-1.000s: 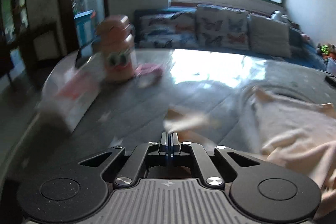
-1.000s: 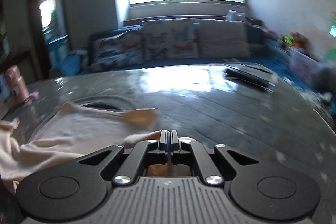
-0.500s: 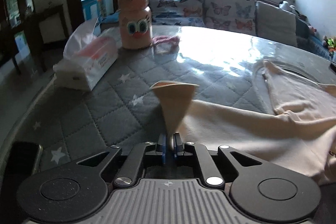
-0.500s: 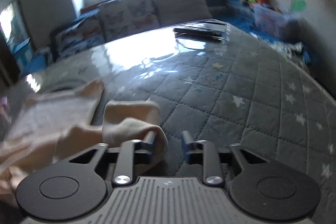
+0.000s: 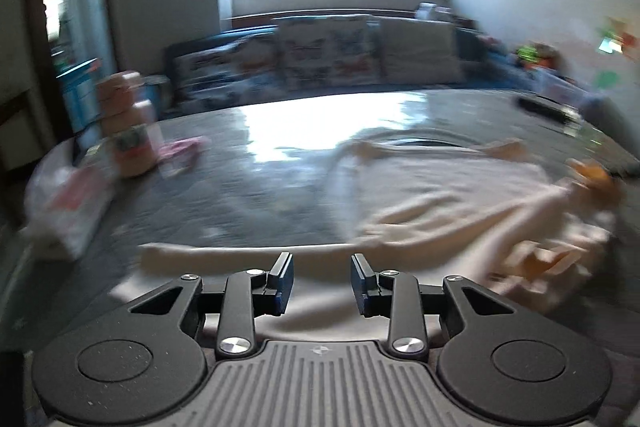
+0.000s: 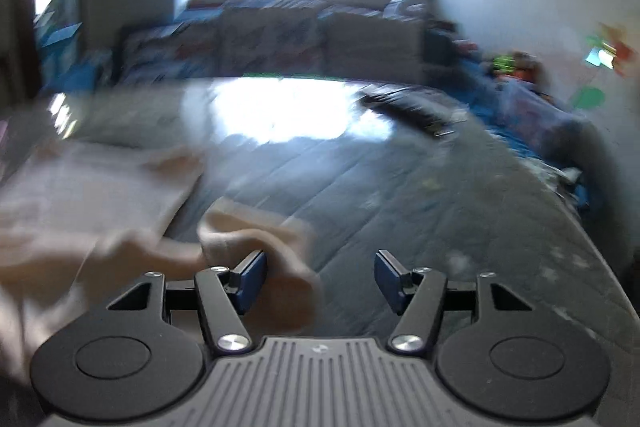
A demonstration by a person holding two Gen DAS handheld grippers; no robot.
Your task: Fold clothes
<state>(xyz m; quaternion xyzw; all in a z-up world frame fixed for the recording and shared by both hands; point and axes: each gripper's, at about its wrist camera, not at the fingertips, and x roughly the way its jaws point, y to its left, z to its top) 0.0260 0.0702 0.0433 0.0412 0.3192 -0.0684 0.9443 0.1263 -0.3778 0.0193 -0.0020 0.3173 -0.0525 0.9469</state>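
1. A second ago both my grippers were pinched shut on corners of the cream garment (image 5: pixel 460 203); now both have let go. I read that as one spreading or folding pass finished, with the cloth laid down on the quilted grey table cover (image 5: pixel 248 195).
2. My left gripper (image 5: pixel 322 281) has its jaws moderately apart with nothing between them. The garment's near hem lies just beyond the tips, not touching as far as I can tell through the blur.
3. My right gripper (image 6: pixel 318 279) is spread wider. A bunched sleeve of the garment sits against its left finger (image 6: pixel 250 279), loose, not clamped.
4. The garment sprawls right of the peach bottle (image 5: pixel 132 131), still rumpled, so folding remains.
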